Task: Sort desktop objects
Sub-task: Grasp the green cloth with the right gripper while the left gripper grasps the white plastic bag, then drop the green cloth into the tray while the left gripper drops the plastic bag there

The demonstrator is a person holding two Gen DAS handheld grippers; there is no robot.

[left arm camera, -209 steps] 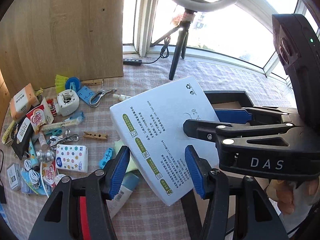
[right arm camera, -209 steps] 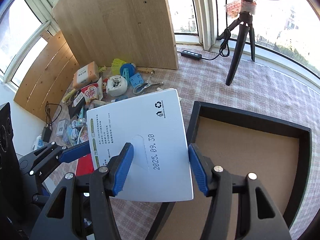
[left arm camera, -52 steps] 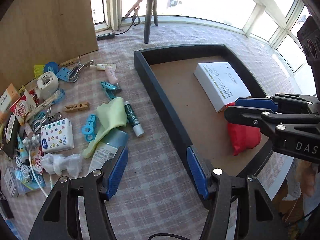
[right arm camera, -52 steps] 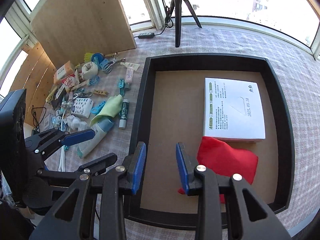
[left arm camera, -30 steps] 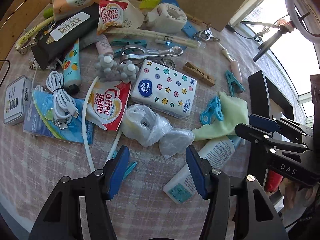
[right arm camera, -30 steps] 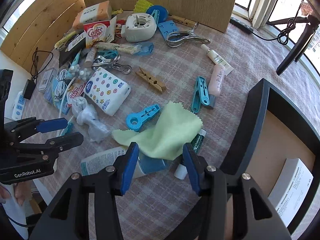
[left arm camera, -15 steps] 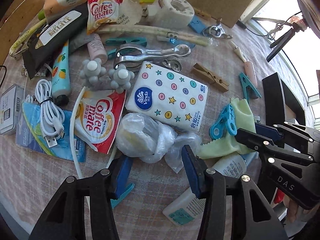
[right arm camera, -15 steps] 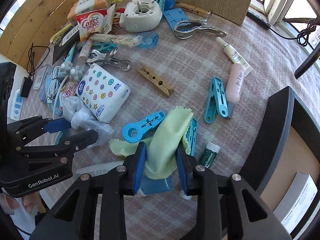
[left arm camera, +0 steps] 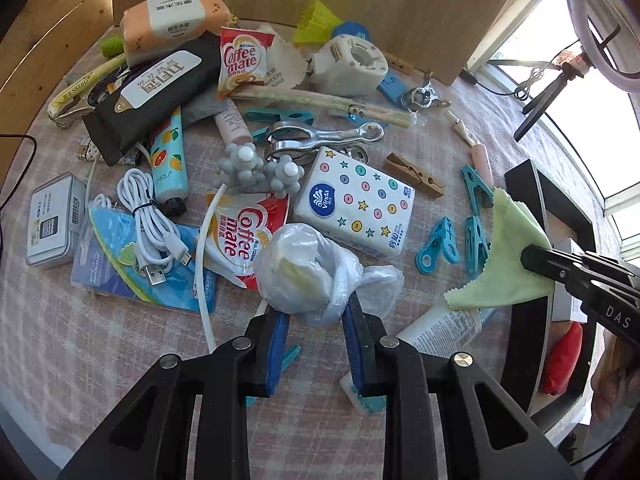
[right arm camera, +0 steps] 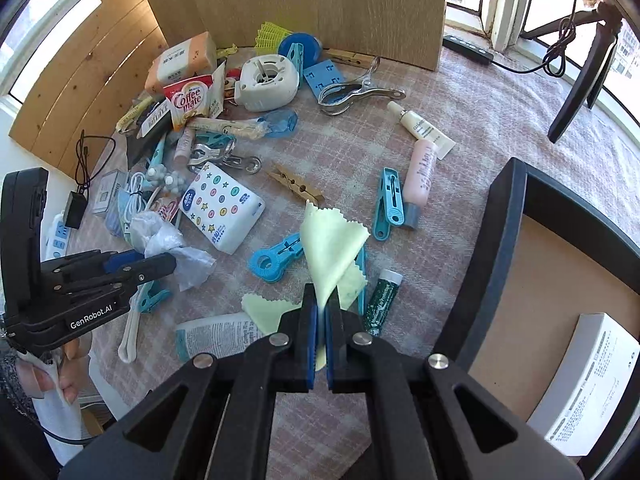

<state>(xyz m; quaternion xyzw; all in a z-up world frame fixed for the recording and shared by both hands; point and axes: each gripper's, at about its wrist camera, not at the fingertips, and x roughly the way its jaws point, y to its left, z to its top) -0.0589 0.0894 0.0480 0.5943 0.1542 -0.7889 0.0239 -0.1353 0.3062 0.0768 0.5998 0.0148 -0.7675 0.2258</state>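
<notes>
A: Item, step?
B: Right gripper (right arm camera: 321, 312) jaws pinching green cloth (right arm camera: 332, 248), lifted; left gripper (left arm camera: 316, 320) jaws clamp plastic bag (left arm camera: 304, 276), desk centre.
A: Next?
B: Carry both to tray (right arm camera: 496, 216), 3 o'clock.

We see left wrist cam close above clutter, facing wood board (left arm camera: 420, 8); right wrist cam higher, facing same board (right arm camera: 320, 4). Both share tissue pack (left arm camera: 356, 208) (right arm camera: 222, 206), green cloth (left arm camera: 508, 264) (right arm camera: 334, 250).

A crumpled clear plastic bag (left arm camera: 308, 276) is pinched between the blue-padded fingers (left arm camera: 276, 336) beside the star-patterned tissue pack (left arm camera: 356, 208). A pale green zigzag-edged cloth (right arm camera: 332, 252) is held lifted, hanging above the white tube (right arm camera: 220, 338) and blue clips (right arm camera: 276, 258).
</notes>
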